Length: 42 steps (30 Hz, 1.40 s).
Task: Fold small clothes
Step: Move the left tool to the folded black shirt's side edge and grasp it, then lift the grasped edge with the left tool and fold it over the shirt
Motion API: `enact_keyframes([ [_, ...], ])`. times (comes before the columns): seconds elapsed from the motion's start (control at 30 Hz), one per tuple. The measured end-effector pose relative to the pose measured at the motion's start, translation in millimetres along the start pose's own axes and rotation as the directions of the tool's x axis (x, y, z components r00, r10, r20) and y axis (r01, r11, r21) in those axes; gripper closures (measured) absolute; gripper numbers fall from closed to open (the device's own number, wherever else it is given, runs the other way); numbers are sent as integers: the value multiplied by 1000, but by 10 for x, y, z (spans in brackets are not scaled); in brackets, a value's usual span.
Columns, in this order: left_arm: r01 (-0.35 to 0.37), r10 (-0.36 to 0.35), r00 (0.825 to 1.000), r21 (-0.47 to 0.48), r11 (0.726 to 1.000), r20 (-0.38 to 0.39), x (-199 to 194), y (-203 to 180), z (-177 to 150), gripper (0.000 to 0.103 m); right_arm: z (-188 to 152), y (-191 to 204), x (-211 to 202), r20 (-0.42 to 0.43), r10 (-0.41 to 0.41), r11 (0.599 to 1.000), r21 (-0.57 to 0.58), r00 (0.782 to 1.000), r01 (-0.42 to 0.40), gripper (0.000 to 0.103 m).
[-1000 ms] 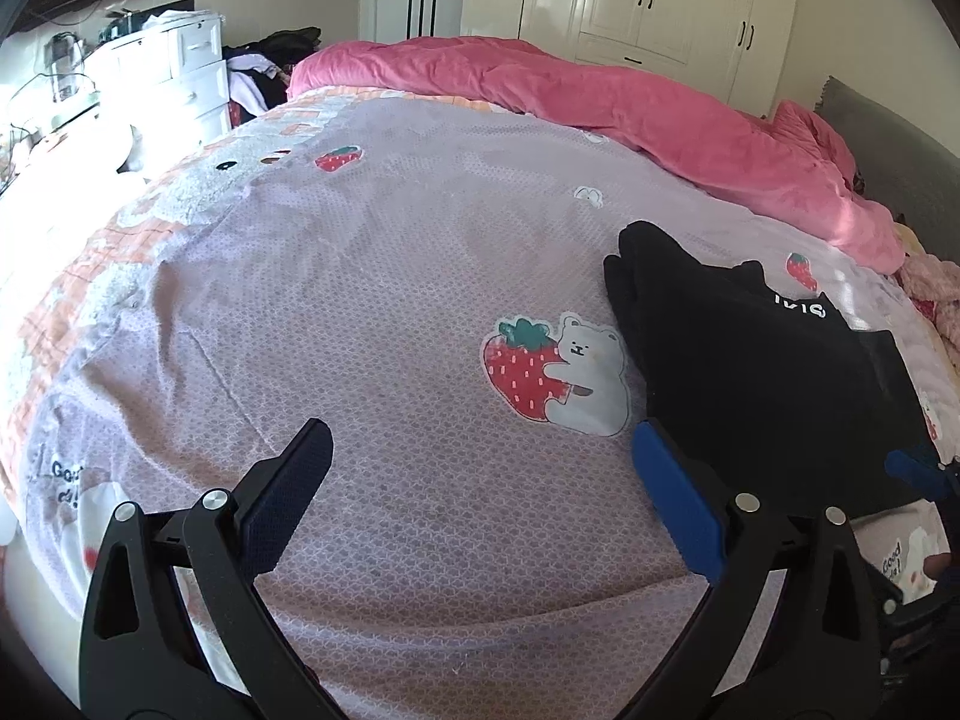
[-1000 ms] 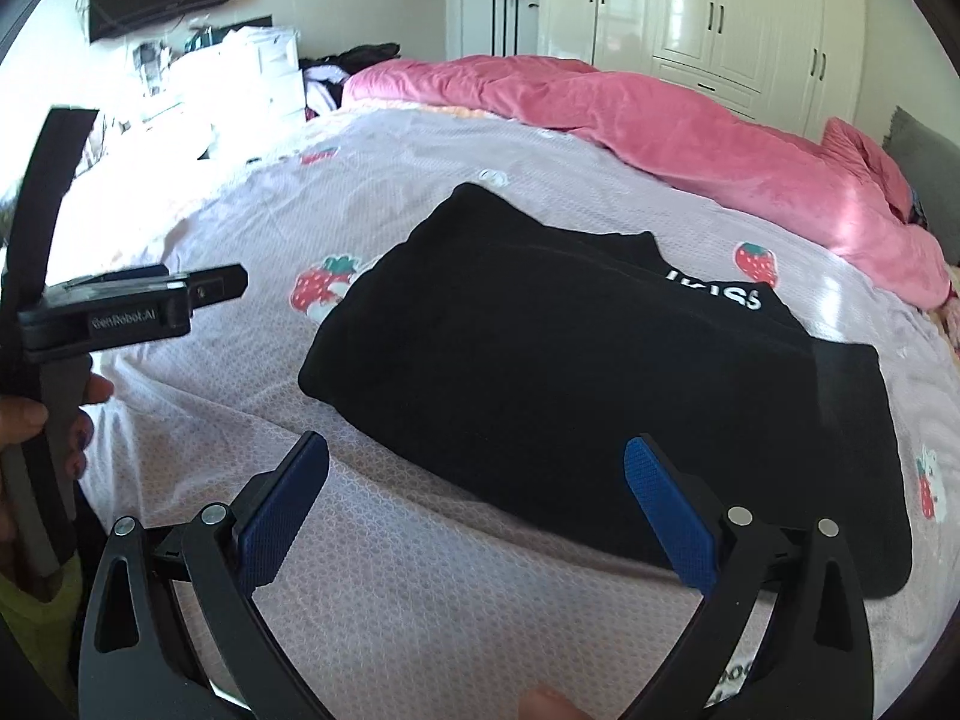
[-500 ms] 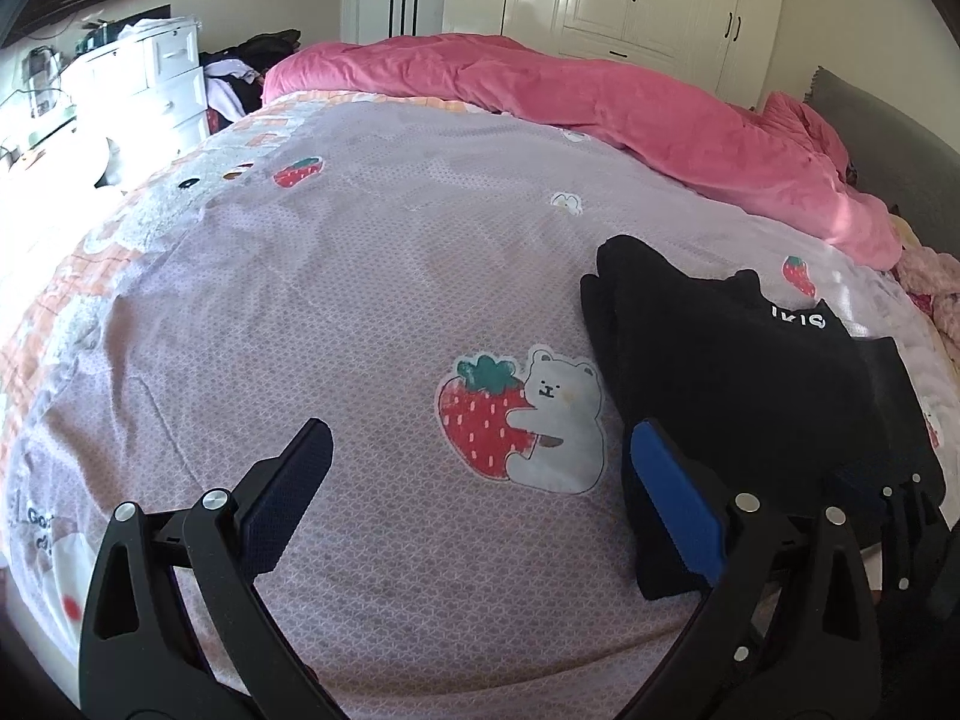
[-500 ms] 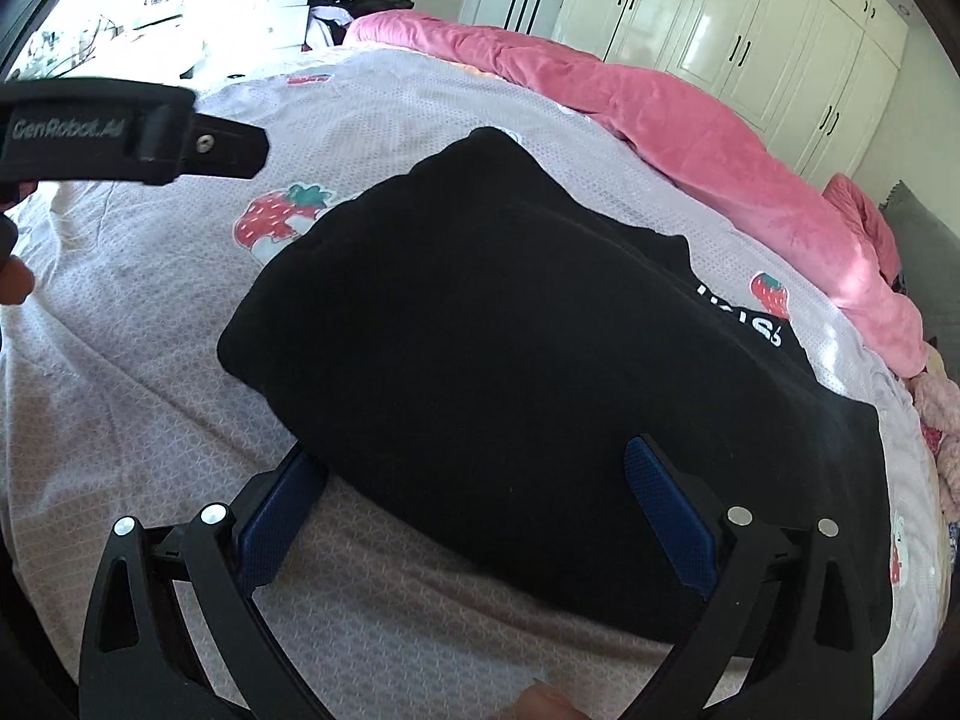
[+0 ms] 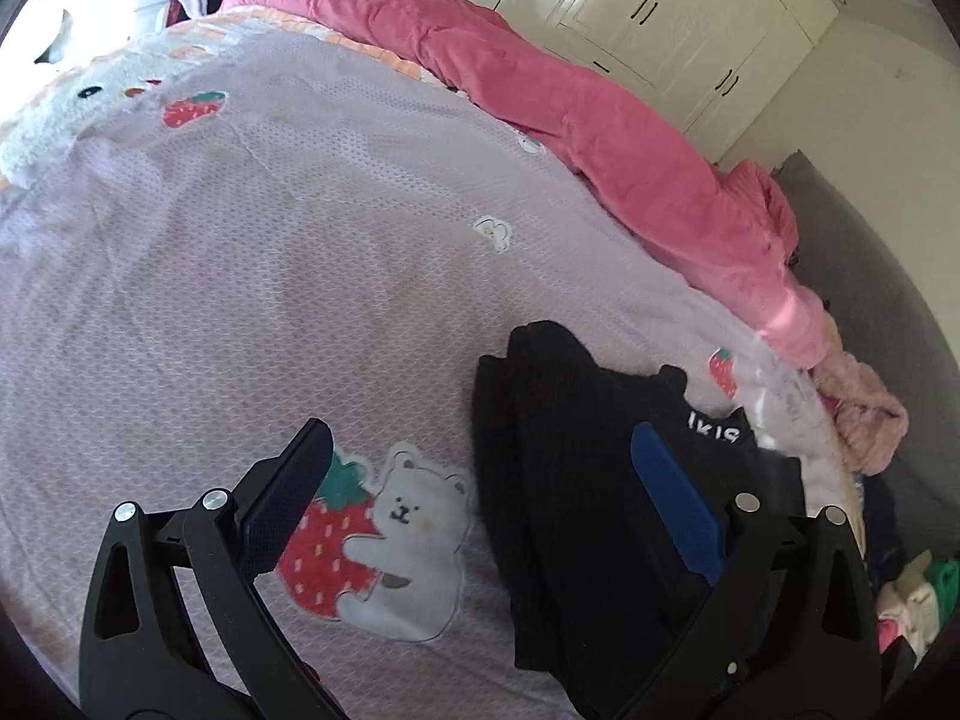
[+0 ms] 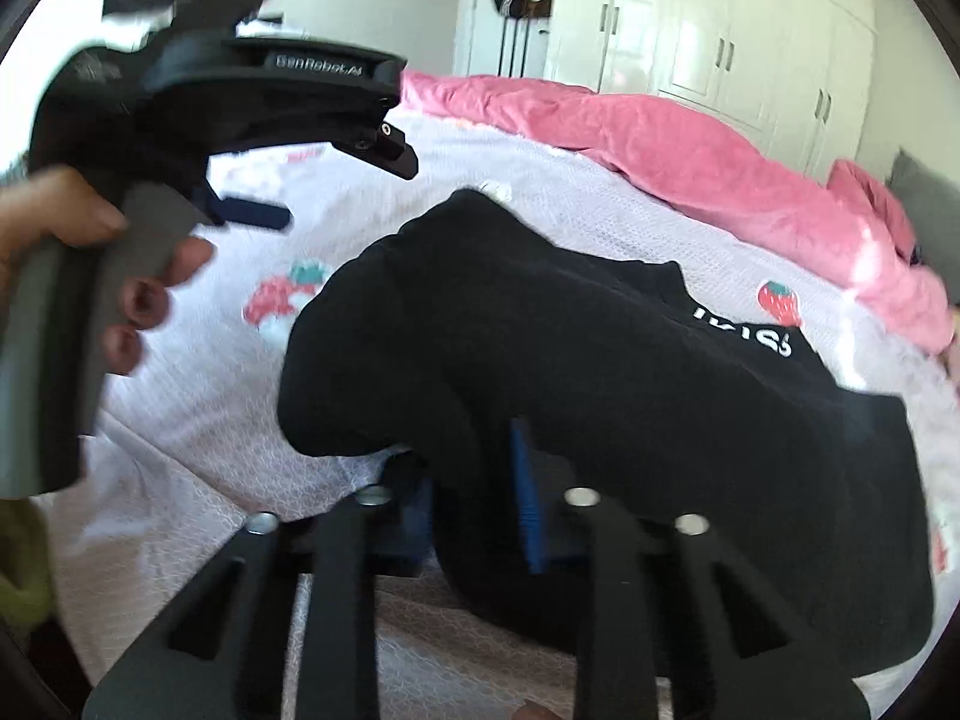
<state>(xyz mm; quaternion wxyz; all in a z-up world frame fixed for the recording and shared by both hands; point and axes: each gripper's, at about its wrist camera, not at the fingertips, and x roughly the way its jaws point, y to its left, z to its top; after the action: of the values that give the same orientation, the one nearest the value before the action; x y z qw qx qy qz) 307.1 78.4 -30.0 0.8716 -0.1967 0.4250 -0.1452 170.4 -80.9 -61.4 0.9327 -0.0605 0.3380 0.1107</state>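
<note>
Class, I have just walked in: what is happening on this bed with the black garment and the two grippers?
A person is folding a black garment that lies on a lilac bedsheet. The right gripper is closing its jaws on the garment's near edge, with the cloth bunched between the blue pads. The left gripper is wide open and holds nothing, poised over the sheet's strawberry bear print and the garment's left edge. A pink duvet lies heaped along the far side.
</note>
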Motion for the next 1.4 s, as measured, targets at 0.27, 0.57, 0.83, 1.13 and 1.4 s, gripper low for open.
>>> enact_keyframes([
  [0.27,127,-129,989,-28,991,-77,293,-61,-126,22,-29,-102,-143,57,54,995,77,997,-58,93],
  [0.57,143,-143,983,-3,990,-117,487,-191,-218,58,-77,-93,-151,58,70,993,92,996,-75,93],
  [0.83,148,-143,983,34,988,-114,510,-317,-251,90,-100,-84,-158,60,65,994,88,996,-70,93],
  [1.13,174,-166,982,86,981,-89,418,-510,-283,93,-110,-181,-252,91,49,992,108,995,-59,94],
  [1.4,207,-202,978,121,971,-57,230,-735,-326,93,-90,-398,-456,137,26,989,143,990,-45,96],
])
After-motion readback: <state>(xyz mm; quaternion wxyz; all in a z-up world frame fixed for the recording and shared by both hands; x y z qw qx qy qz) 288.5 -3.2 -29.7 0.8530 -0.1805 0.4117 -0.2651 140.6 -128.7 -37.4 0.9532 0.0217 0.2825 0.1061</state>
